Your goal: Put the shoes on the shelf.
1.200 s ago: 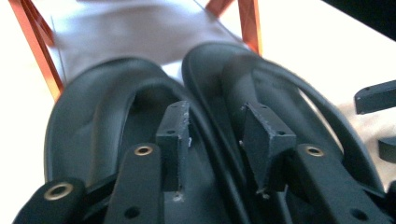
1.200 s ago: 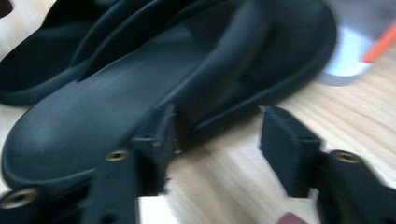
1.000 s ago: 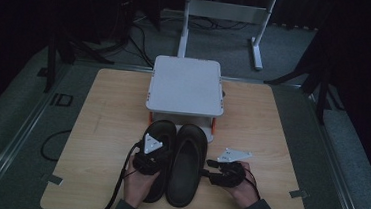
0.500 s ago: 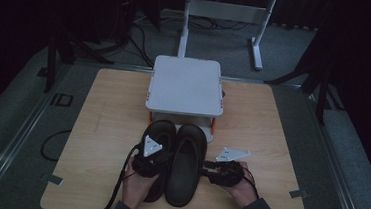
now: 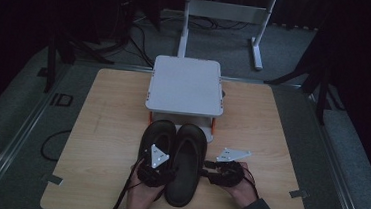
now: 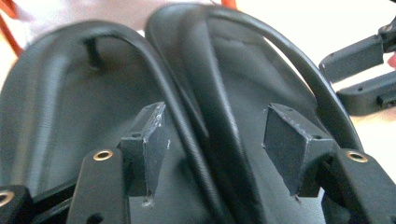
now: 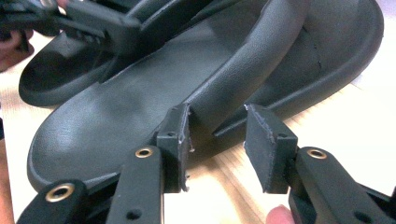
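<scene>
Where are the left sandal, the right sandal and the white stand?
left sandal [image 5: 159, 135]: high view, its toe end.
right sandal [image 5: 187, 165]: high view, middle of its footbed.
white stand [image 5: 185, 84]: high view, its flat top.

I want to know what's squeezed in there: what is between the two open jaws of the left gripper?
The two black sandals' touching inner edges lie between them, seen in the left gripper view.
</scene>
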### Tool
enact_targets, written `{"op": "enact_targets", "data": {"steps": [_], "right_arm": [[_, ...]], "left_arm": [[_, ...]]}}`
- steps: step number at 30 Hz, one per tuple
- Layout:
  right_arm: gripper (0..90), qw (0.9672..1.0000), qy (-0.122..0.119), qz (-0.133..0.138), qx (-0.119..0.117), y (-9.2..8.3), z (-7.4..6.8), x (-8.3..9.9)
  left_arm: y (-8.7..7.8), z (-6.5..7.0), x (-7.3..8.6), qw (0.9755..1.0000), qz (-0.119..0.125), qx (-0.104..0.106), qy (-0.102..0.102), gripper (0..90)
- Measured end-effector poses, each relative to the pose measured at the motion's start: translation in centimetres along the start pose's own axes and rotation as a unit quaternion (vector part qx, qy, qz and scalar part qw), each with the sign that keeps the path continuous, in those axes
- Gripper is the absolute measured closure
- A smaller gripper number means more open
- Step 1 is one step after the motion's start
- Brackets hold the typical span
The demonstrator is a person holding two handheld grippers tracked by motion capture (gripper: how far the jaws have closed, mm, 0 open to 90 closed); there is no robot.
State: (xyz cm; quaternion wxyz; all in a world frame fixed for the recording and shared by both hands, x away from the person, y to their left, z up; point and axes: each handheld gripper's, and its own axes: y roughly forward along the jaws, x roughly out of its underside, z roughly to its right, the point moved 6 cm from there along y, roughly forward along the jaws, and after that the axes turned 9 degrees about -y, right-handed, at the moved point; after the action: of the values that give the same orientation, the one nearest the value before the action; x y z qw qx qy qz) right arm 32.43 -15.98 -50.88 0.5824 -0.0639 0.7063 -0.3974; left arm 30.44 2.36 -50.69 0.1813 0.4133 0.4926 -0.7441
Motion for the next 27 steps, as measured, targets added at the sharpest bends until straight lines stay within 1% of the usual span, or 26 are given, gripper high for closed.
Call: {"op": "enact_targets", "data": {"steps": [1, 2, 4, 6, 7, 9, 10, 11, 12, 14, 15, 16, 17, 18, 20, 22, 24, 26, 27], "right_arm": [[60.1, 1.0, 0.001, 0.001, -0.003, 0.0, -0.06, -0.01], [60.3, 1.0, 0.001, 0.002, -0.007, 0.01, -0.17, -0.02], [61.0, 1.0, -0.001, 0.003, -0.007, 0.02, -0.22, -0.04], [61.8, 1.0, 0.0, 0.003, -0.008, 0.03, -0.24, -0.04], [62.3, 1.0, 0.001, 0.004, -0.009, 0.03, -0.26, -0.04], [62.9, 0.9999, 0.0, 0.005, -0.009, 0.05, -0.3, -0.03], [62.9, 0.9999, 0.0, 0.005, -0.009, 0.05, -0.3, -0.03], [63.2, 0.9999, 0.001, 0.005, -0.01, 0.05, -0.32, -0.05], [63.2, 0.9999, 0.001, 0.006, -0.011, 0.05, -0.34, -0.05], [63.3, 0.9999, 0.001, 0.008, -0.011, 0.04, -0.35, -0.09], [63.2, 0.9999, 0.001, 0.01, -0.013, 0.02, -0.37, -0.13], [63.2, 0.9999, 0.001, 0.01, -0.013, 0.02, -0.37, -0.13], [62.7, 0.9998, 0.002, 0.014, -0.017, -0.03, -0.42, -0.22], [61.6, 0.9995, 0.002, 0.021, -0.024, -0.08, -0.58, -0.39], [59.5, 0.9995, -0.001, 0.025, -0.02, -0.1, -0.55, -0.49], [57.8, 0.9995, 0.001, 0.024, -0.021, -0.14, -0.49, -0.47], [57.1, 0.9996, -0.002, 0.02, -0.019, -0.11, -0.53, -0.36], [56.6, 0.9997, -0.004, 0.018, -0.018, -0.1, -0.61, -0.29], [56.6, 0.9997, -0.006, 0.018, -0.017, -0.14, -0.6, -0.28]], "left_arm": [[0.14, 0.12, 0.08, 0.9999, -0.001, -0.011, 0.008, 37.4], [0.19, 0.15, 0.1, 0.9999, -0.003, -0.013, 0.009, 37.4], [0.4, 0.12, 0.14, 0.9998, -0.005, -0.02, 0.008, 37.4], [0.67, 0.1, 0.34, 0.9995, -0.012, -0.027, 0.009, 39.2], [0.84, 0.09, 0.47, 0.9991, -0.015, -0.037, 0.012, 40.0], [1.09, 0.02, 0.62, 0.9986, -0.02, -0.049, 0.01, 44.3], [1.09, 0.02, 0.62, 0.9986, -0.02, -0.049, 0.01, 47.2], [1.03, -0.06, 0.58, 0.9983, -0.017, -0.055, 0.007, 50.5], [1.05, -0.1, 0.59, 0.9983, -0.018, -0.055, 0.005, 51.4], [1.05, 0.07, 0.6, 0.9978, -0.018, -0.063, 0.006, 54.2], [1.04, 0.13, 0.61, 0.9974, -0.019, -0.069, 0.006, 57.1], [1.04, 0.13, 0.61, 0.9974, -0.019, -0.069, 0.006, 60.1], [0.99, 0.17, 0.64, 0.9971, -0.019, -0.074, -0.004, 60.1], [0.95, 0.15, 0.66, 0.997, -0.018, -0.075, -0.007, 64.2], [0.93, 0.12, 0.7, 0.9969, -0.015, -0.076, -0.014, 65.8], [0.92, 0.12, 0.7, 0.9964, -0.014, -0.082, -0.019, 67.7], [0.91, 0.04, 0.7, 0.9958, -0.01, -0.089, -0.023, 70.6], [0.81, -0.26, 0.67, 0.995, -0.009, -0.096, -0.029, 73.6], [0.76, -0.43, 0.66, 0.9949, -0.008, -0.096, -0.032, 74.7]]}}
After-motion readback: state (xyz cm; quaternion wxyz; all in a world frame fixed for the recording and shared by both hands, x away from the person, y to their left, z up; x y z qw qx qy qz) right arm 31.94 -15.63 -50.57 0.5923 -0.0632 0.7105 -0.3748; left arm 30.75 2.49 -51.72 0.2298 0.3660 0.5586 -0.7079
